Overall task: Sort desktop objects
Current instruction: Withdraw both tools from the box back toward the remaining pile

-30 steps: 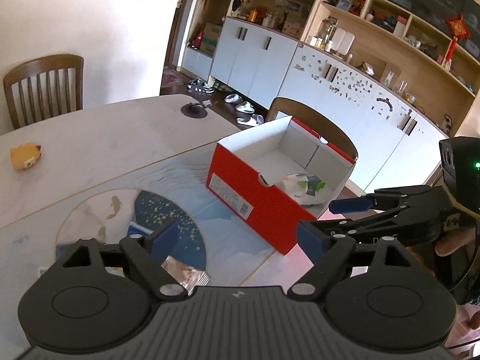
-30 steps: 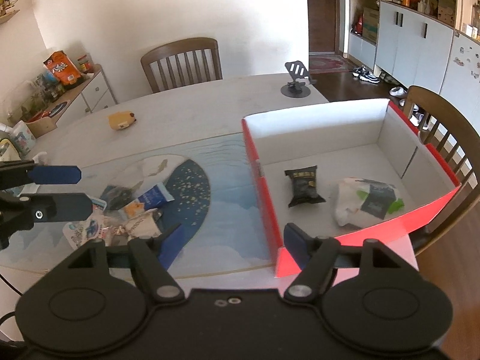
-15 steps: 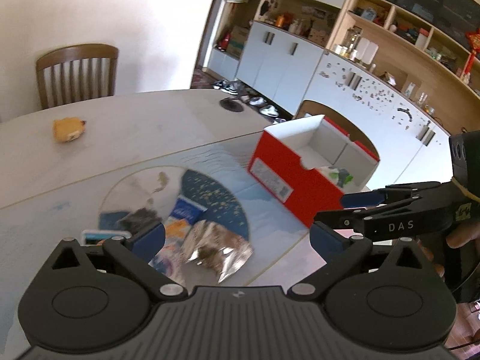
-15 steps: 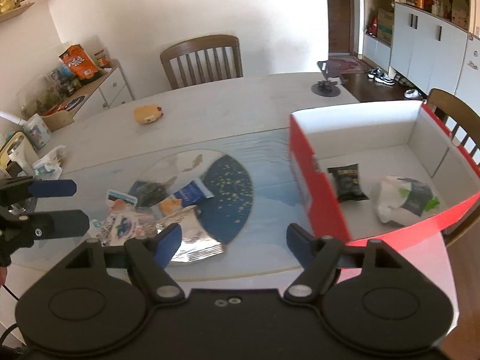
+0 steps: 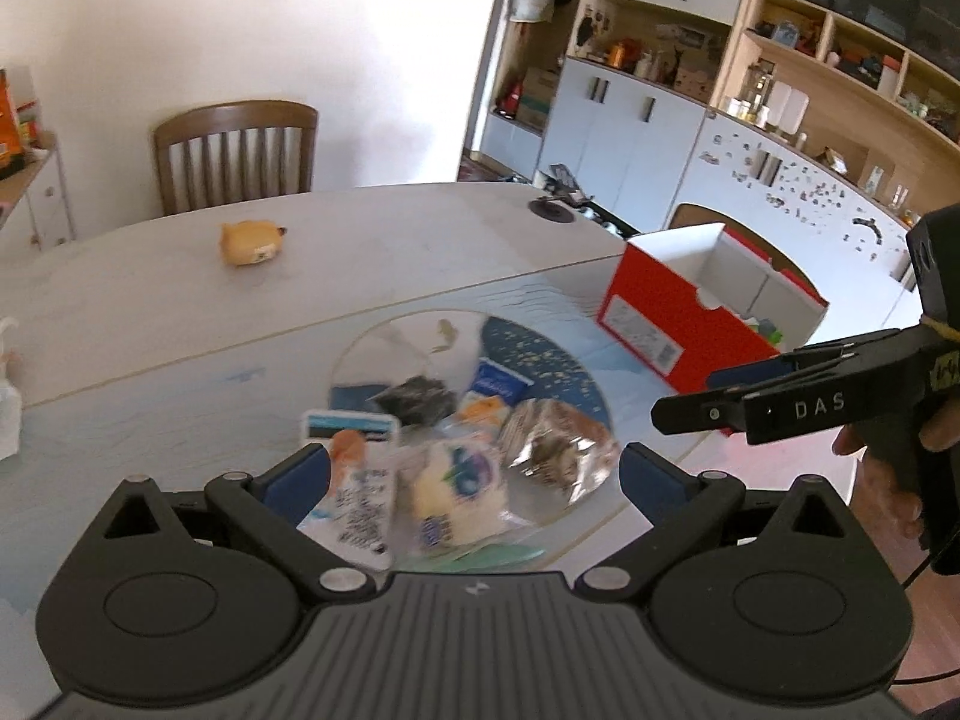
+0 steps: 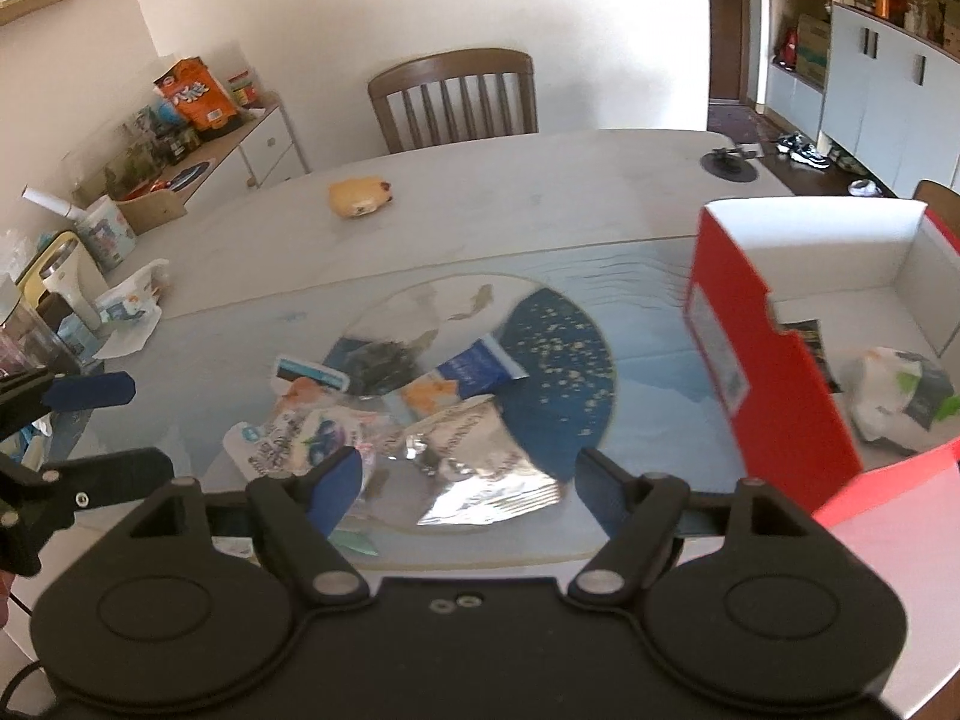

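Observation:
A pile of snack packets lies on the blue mat: a silver foil bag (image 6: 480,468) (image 5: 555,447), a blueberry pouch (image 6: 300,441) (image 5: 456,489), a blue tube (image 6: 474,369) (image 5: 498,381) and a dark packet (image 6: 375,363) (image 5: 417,399). A red shoebox (image 6: 774,384) (image 5: 666,324) at the right holds a black packet (image 6: 810,339) and a white bag (image 6: 900,393). My left gripper (image 5: 474,477) is open, empty, just short of the pile. My right gripper (image 6: 468,477) is open, empty, above the foil bag's near side.
A yellow plush toy (image 6: 360,199) (image 5: 249,243) lies farther back on the table. A black stand (image 6: 729,159) sits at the far right. A wooden chair (image 6: 456,99) stands behind the table. A cluttered sideboard (image 6: 180,138) and crumpled wrappers (image 6: 129,306) are at the left.
Both grippers have swung left, away from the shoebox and toward the pile of packets. Both stay open and empty.

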